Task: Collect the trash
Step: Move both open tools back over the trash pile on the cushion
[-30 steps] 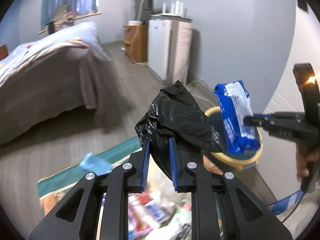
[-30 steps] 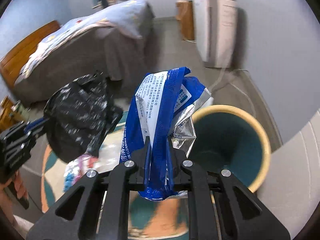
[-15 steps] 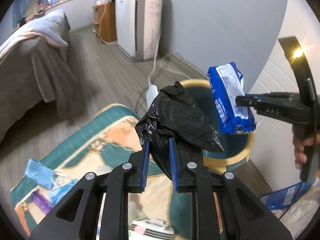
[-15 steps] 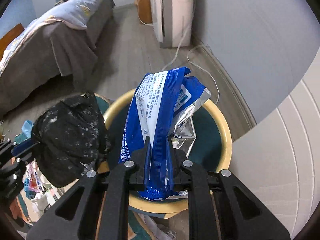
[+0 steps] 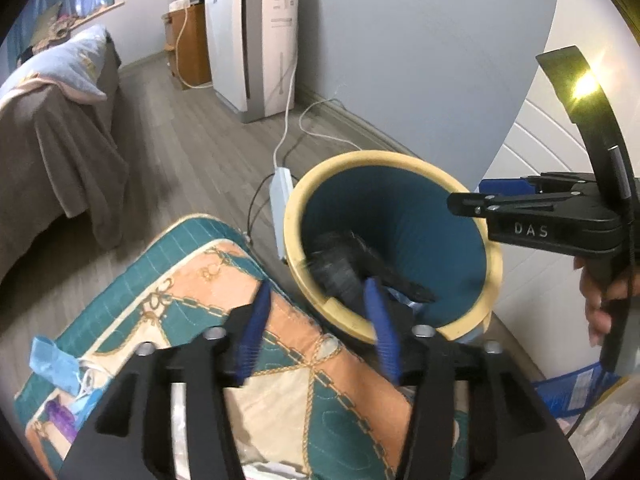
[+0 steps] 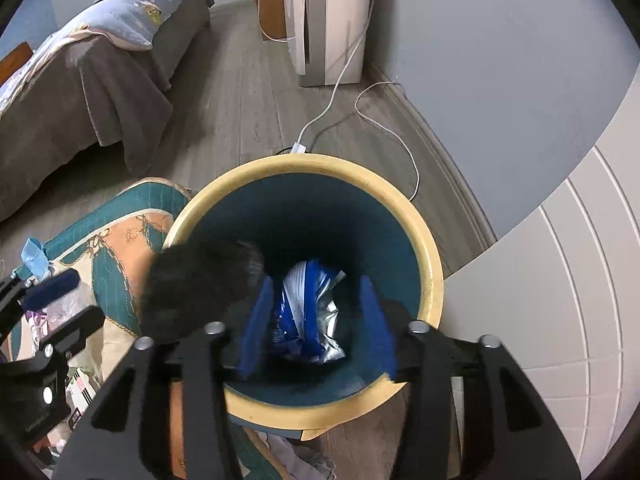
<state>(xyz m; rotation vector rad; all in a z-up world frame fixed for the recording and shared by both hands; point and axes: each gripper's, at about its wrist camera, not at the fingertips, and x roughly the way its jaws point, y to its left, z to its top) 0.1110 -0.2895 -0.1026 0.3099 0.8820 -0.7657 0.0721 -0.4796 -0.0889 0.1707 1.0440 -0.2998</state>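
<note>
Both jaws have just been opening, nothing between them: black bag (image 6: 200,280) and blue wrapper (image 6: 308,312) dropping into bin (image 6: 430,264); litter (image 5: 56,364) on rug (image 5: 200,280) remains.

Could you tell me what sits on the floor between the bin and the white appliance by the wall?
A white power adapter with its white cable lies there on bare floor beside the bin, running to the appliance; the left wrist view shows it best.
</note>
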